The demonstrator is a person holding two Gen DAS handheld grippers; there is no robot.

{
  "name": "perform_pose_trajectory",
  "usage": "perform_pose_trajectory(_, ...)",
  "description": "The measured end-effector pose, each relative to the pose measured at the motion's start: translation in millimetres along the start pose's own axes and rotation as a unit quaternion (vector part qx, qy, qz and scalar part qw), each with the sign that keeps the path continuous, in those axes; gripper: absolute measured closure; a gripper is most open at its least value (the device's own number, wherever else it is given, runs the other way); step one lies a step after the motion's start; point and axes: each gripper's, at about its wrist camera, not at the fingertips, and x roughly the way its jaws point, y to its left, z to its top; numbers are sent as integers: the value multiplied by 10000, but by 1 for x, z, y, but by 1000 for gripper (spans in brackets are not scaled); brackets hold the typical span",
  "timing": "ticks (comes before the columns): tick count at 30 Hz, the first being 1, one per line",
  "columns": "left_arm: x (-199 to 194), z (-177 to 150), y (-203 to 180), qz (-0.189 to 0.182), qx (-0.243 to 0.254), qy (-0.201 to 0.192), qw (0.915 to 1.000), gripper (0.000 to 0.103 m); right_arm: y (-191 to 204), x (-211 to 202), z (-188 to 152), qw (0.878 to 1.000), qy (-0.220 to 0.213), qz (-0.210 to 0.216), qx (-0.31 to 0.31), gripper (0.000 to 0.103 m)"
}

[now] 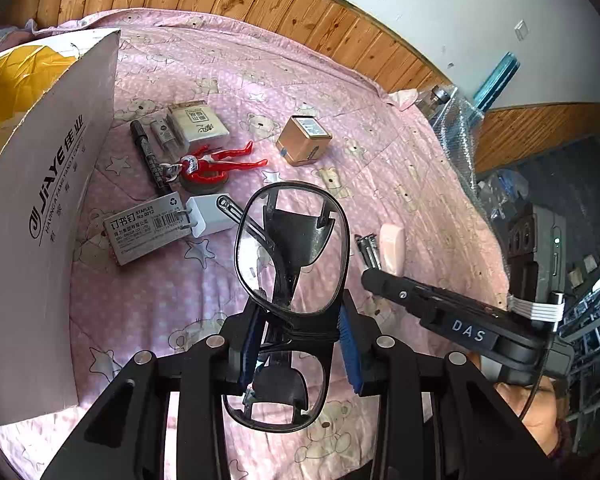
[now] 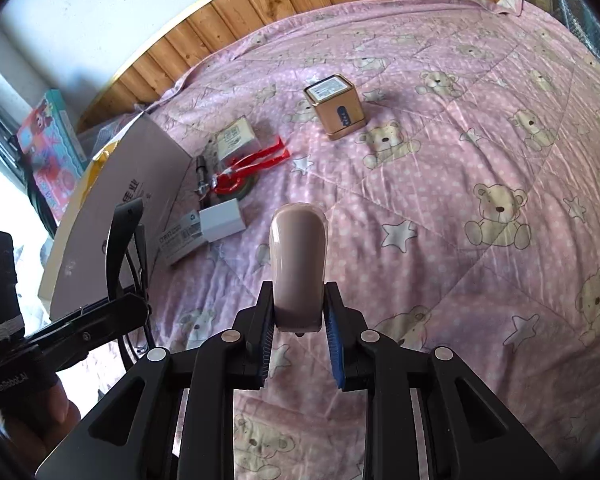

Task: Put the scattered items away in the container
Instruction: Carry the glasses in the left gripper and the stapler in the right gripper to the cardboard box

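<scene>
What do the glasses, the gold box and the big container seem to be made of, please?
Glasses: glossy black frame, probably plastic, with clear lenses that show the hand-held gripper behind them. Gold box: smooth, slightly shiny gold faces with crisp edges; metal tin or coated card, hard to tell. Container: matte printed cardboard, a thin flat wall.

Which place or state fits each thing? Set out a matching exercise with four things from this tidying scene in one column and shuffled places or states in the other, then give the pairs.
Things
1. glasses
2. pink case
3. gold tin
4. charger

Places or states
A. alone on the quilt, apart from the heap
B. clamped in the right gripper
C. lying against the staples box
D. clamped in the left gripper

Pairs: 1-D, 2-B, 3-A, 4-C
</scene>
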Motion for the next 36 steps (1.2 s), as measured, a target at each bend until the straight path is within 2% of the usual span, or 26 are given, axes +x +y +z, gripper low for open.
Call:
perform_pose_trajectory(3,-17,-1,3,-254,-152,-211,9993,67,7,-6,-3,10000,-21,21,-68,78)
perform_pose_trajectory(7,-38,0,3,-243,-177,-400,9987,67,19,-14,-5,9998,-51,101,-175,78)
perform_pose_trajectory(11,-56,0,-5,165,30,-637,9978,67,38,-24,-9,9989,-125,206,-406,78)
perform_pose_trajectory(17,-84,-5,-20,735,440,-1038,9909,67,62,-36,-17,9973,-139,309,-653,78)
perform_pose_trajectory(26,-129,-14,-18,778,513,-1511,9841,67,99,-53,-24,9943,-262,403,-954,78)
perform_pose_trajectory(36,-163,-18,0,594,313,-1756,9822,67,143,-65,-23,9897,-350,465,-1310,78)
